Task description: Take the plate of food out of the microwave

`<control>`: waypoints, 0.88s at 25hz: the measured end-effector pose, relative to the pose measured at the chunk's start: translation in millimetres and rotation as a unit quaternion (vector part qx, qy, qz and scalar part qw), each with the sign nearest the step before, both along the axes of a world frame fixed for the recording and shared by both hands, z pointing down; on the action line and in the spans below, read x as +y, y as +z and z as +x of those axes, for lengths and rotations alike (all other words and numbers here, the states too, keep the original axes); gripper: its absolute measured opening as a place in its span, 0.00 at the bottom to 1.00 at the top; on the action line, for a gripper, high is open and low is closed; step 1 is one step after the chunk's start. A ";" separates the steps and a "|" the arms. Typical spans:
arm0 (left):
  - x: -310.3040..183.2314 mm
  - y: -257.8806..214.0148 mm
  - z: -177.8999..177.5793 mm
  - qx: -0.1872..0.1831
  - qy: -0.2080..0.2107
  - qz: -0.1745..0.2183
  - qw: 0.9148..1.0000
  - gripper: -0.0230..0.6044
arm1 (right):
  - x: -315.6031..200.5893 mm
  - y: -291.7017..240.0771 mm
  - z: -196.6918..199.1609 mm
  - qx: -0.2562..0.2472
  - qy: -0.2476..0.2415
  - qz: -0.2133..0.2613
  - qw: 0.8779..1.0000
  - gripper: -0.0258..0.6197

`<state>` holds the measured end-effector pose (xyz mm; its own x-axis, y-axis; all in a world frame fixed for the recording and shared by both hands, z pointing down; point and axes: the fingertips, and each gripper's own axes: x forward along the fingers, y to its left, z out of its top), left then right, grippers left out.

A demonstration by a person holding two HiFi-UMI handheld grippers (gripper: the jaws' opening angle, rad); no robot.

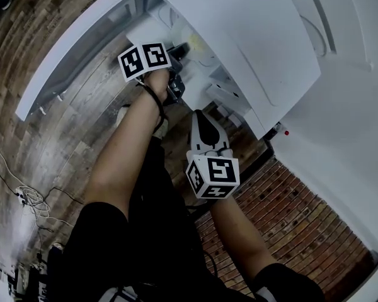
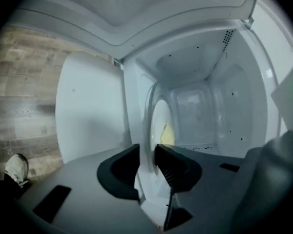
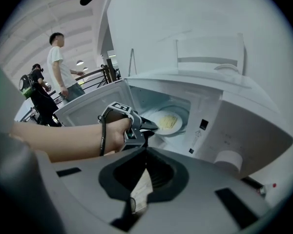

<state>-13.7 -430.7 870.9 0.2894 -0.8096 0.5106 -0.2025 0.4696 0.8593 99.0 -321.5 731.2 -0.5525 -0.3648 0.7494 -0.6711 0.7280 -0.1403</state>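
Note:
A white plate point(image 3: 162, 126) with yellow food point(image 3: 169, 120) lies inside the open white microwave point(image 3: 244, 130). My left gripper point(image 3: 150, 127) reaches into the cavity, and its jaws are closed on the plate's near rim. In the left gripper view the plate point(image 2: 158, 123) stands edge-on between the two pads of that gripper point(image 2: 147, 160), with the food point(image 2: 167, 133) just beyond. In the head view the left gripper point(image 1: 183, 49) is at the microwave's mouth. My right gripper point(image 1: 201, 117) hangs back below it, shut with nothing held point(image 3: 145, 152).
The microwave door point(image 1: 82, 49) hangs open to the left of my left arm. A brick wall point(image 1: 290, 225) runs under the microwave counter. Cables point(image 1: 25, 197) lie on the wooden floor. Two people point(image 3: 56, 67) stand far off to the left.

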 end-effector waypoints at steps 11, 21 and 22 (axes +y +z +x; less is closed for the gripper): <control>21.9 -10.2 -2.8 0.108 -0.074 0.077 0.988 0.06 | -1.4 0.9 -5.7 -0.005 -0.015 -0.004 1.000 0.06; 94.5 -36.1 -30.3 0.129 -0.145 0.097 0.976 0.05 | 1.0 -1.0 -32.0 -0.056 -0.023 -0.009 0.998 0.06; 102.8 -43.6 -32.5 0.128 -0.147 0.096 0.976 0.06 | 1.4 -3.8 -35.7 -0.062 -0.022 -0.006 0.998 0.06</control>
<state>-46.2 -328.0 827.3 0.1290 -0.9503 0.2835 0.1494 0.3012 0.9418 63.3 -320.1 727.4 -0.6560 -0.3302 0.6787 -0.6156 0.7543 -0.2281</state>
